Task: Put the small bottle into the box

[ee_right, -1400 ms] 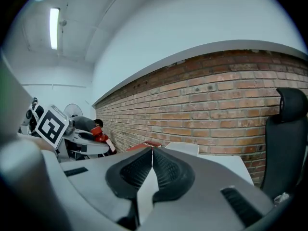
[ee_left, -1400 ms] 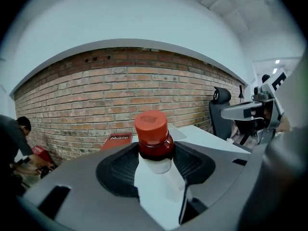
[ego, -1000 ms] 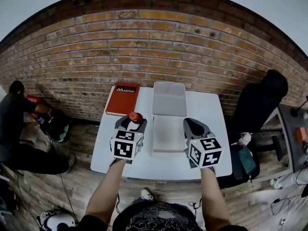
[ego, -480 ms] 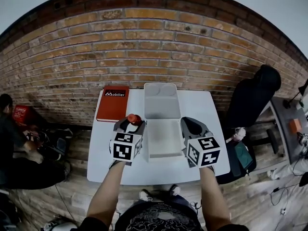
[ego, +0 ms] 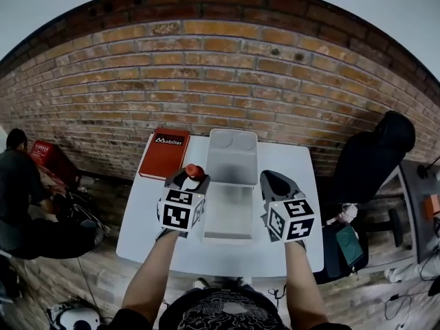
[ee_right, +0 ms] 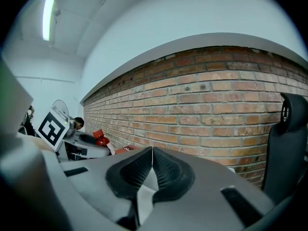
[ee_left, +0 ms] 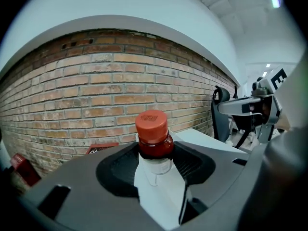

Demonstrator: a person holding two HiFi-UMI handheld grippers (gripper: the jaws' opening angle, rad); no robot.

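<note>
Here, a white table [ego: 289, 243] stands with its far edge against a long brick wall [ego: 227, 81], on a wooden floor [ego: 103, 260]. Above the bricks the wall is plain white, and a strip light [ee_right: 47, 18] glows on the ceiling in the right gripper view.

On the table lies a pale box [ego: 229, 215], open, with its lid [ego: 232, 155] lying back toward the wall. Just left of the lid, at the table's far left corner, lies a red book [ego: 165, 155] with white lettering.

The left gripper [ego: 187, 179] is held just left of the box, near where base and lid meet. Its jaws are clamped on the small bottle [ee_left: 154, 146], which stands upright between them with its red cap [ee_left: 151, 121] above the pads. How high it hangs over the table I cannot tell. The right gripper [ee_right: 152, 170] is held on the other side of the box, its jaws pressed together with nothing between them.

A black chair [ego: 375, 153] stands to the right of the table. To the left, a person [ego: 17, 184] in dark clothes is low on the floor, beside a red crate [ego: 49, 157].
</note>
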